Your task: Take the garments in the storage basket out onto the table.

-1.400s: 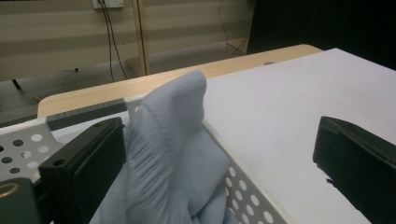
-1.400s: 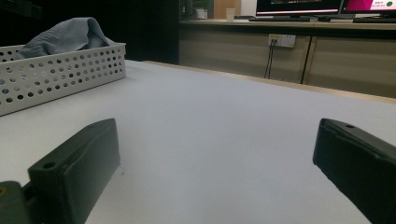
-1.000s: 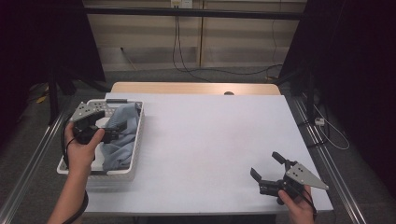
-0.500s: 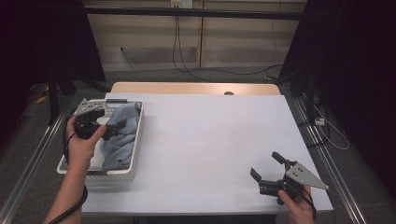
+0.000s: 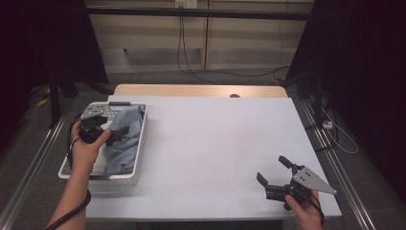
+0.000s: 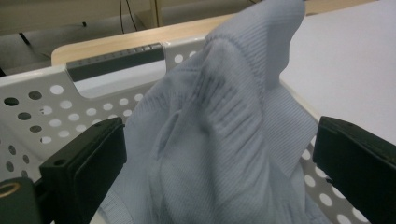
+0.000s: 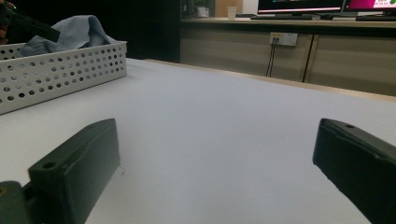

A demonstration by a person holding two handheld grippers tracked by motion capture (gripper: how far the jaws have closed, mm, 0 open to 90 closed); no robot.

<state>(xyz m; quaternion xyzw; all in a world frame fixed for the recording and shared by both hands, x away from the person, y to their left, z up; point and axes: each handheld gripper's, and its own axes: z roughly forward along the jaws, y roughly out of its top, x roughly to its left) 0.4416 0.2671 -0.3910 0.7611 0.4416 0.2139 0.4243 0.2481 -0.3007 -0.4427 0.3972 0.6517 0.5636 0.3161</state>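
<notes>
The right gripper is sitting near the front right corner of the desk, held low in the person's right hand, with its jaws standing wide apart and nothing between them; the right gripper view is showing only bare white desk top in the gap. Well apart from it, at the desk's left edge, the left gripper is hovering over the white perforated basket, gripped by the person's left hand. Its jaws are also standing apart. The light blue cloth is lying bunched up inside the basket, and in the left gripper view a raised fold of the cloth is rising right between the two black jaws, filling the gap but not yet being pinched; whether either jaw is touching the fabric cannot be told. The basket's dotted wall is curving behind the cloth, and part of the cloth is draping over the basket's right rim.

The desk is covered in a plain white sheet, with a strip of wood showing along the far edge. Beyond it, cables are hanging down a pale panelled wall, and dark curtains are standing at both sides of the room.
</notes>
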